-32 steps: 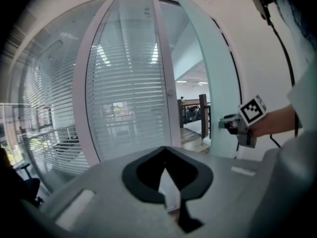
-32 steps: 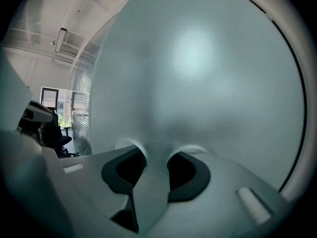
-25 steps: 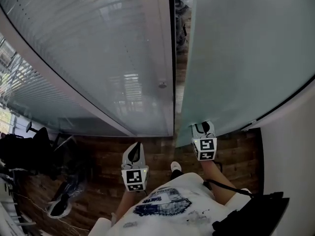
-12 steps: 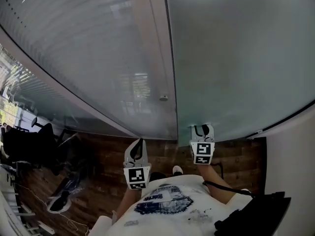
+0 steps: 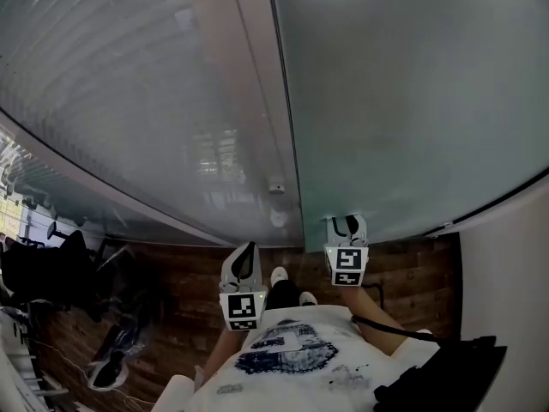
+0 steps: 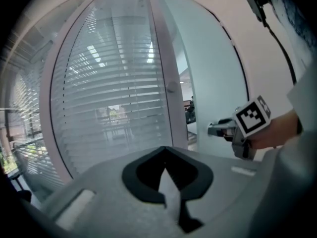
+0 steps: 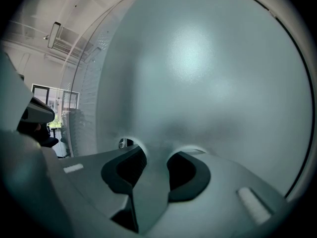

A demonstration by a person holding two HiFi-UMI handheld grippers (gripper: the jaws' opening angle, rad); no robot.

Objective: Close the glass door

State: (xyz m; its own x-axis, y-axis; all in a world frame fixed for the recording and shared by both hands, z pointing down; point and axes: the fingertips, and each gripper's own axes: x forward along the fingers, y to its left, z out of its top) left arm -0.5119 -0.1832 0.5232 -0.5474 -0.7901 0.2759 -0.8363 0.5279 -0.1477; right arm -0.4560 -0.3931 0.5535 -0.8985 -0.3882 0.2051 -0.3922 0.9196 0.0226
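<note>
Head view, with both gripper views: you stand facing the frosted glass door (image 5: pixel 412 101), which fills the upper right of the frame, its left edge running down the middle beside the pale frame post (image 5: pixel 253 101) of the slatted glass partition (image 5: pixel 120 110) at upper left. Your right tongs (image 5: pixel 346 221), at lower centre-right, have their tips at the foot of the door; the right gripper view shows the jaws partly apart against the frosted pane, with only its plain surface between them and nothing gripped. Your left tongs (image 5: pixel 245 249), lower centre, hang over the wood floor (image 5: pixel 171 273), clear of door and post, jaws together and empty. The closing looks nearly done: in the head view the door edge appears to meet the post, yet the left gripper view shows a narrow slit (image 6: pixel 190 118) between post and door, with a room visible beyond. What seems left is the last push to seat the door against the post. Compared with one second ago, the dark opening then plain between post and door edge has shrunk step by step, and the edge has travelled leftward in the frame; both tongs have shifted with it.
</note>
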